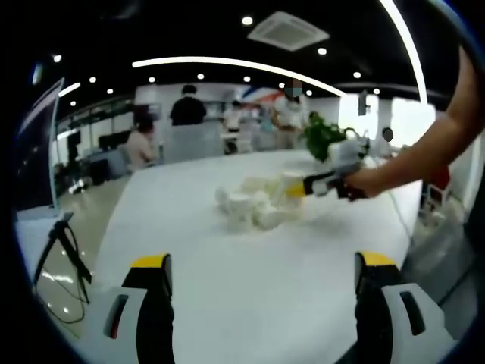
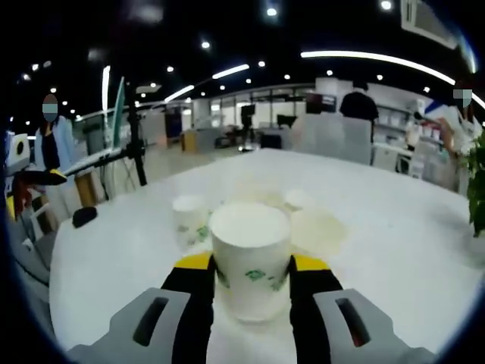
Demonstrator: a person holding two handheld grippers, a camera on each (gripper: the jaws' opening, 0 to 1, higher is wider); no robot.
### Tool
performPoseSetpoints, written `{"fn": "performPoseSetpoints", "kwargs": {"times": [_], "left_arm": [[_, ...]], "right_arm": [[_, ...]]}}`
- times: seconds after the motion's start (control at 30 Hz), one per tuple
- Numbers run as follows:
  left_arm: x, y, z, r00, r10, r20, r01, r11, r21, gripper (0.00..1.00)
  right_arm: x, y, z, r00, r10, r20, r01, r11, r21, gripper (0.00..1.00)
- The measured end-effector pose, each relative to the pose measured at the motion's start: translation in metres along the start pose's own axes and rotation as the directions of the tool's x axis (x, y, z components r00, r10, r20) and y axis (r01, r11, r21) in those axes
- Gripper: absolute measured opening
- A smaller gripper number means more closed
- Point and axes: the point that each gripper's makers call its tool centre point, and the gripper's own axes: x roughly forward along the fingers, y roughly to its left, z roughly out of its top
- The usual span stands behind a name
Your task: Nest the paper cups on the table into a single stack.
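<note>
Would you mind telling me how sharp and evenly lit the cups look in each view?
Left gripper view: cup cluster soft, washed out against the white table. Right gripper view: held cup fairly sharp; cups behind blurrier, pale.

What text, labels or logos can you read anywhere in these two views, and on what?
No text can be read.
Paper cup held between the right gripper's jaws: green printed marks, too blurred to read.
Second paper cup behind it: a green mark, also unreadable.
Cluster of cups on the table in the left gripper view: too small and blurred to show any print.
</note>
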Motion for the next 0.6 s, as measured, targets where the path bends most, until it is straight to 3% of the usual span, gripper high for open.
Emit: {"fn": "performPoseSetpoints", "kwargs": {"times": [0.6], "left_arm": [[0.01, -0.006, 0.008, 1.0, -0.022, 0.005, 0.022, 1.0, 0.008, 1.0]], "right_arm": [[-0.014, -0.012, 0.04, 0.999, 0.029, 0.019, -0.03, 1.0, 0.006, 0.34]]}}
